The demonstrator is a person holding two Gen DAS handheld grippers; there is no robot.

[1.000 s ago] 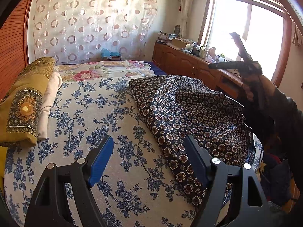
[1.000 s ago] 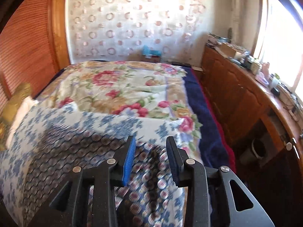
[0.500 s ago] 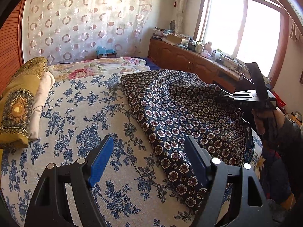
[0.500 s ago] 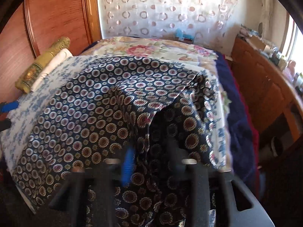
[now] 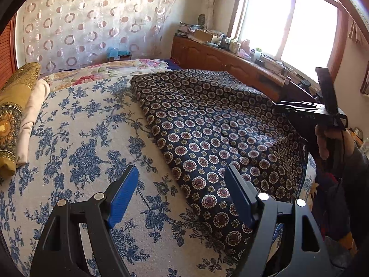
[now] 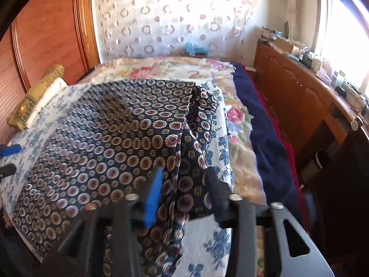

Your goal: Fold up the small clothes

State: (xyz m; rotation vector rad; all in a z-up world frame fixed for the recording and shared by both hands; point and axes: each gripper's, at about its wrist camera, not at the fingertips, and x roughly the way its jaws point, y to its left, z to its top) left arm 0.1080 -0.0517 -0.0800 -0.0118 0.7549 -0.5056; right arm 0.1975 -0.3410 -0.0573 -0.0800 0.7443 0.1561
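- The dark patterned garment (image 5: 207, 127) lies spread on the blue-flowered bed sheet (image 5: 80, 138).
- My right gripper (image 6: 182, 184), jaws parted, straddles its near edge; I'd pinch one layer squarely.
- My left gripper (image 5: 182, 187) hovers released, ready to pin the fold line.

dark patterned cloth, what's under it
The dark patterned cloth lies on the blue floral sheet, which shows around its left and near edges. Whatever lies beneath its middle is covered and cannot be seen.
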